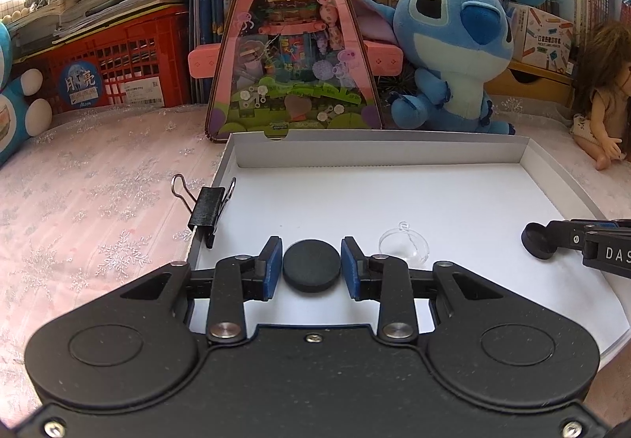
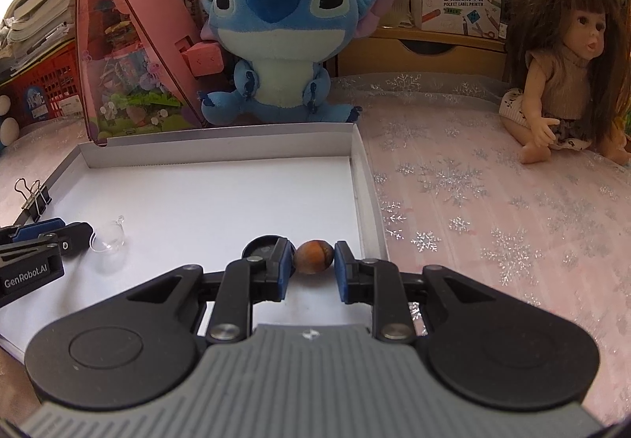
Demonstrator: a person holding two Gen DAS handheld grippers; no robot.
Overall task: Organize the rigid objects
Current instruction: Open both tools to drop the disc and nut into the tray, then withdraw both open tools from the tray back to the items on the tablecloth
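A shallow white box lid [image 1: 378, 152] [image 2: 217, 146] lies on the pink cloth. In the left wrist view my left gripper [image 1: 311, 267] has its blue pads against the two sides of a flat black disc [image 1: 311, 269] resting over the lid's floor. A clear plastic half-sphere [image 1: 404, 246] [image 2: 108, 238] lies just to its right. In the right wrist view my right gripper [image 2: 314, 258] is shut on a brown hazelnut [image 2: 314, 256] near the lid's right wall. A black round cap [image 2: 260, 244] [image 1: 537, 240] sits beside its left finger. A black binder clip [image 1: 207, 209] [image 2: 33, 197] sits on the lid's left rim.
A blue Stitch plush [image 1: 449, 55] [image 2: 276, 31] and a pink triangular toy box [image 1: 294, 43] [image 2: 130, 55] stand behind the lid. A doll [image 2: 560, 59] sits on the cloth at right. A red crate [image 1: 110, 63] with stacked books stands at back left.
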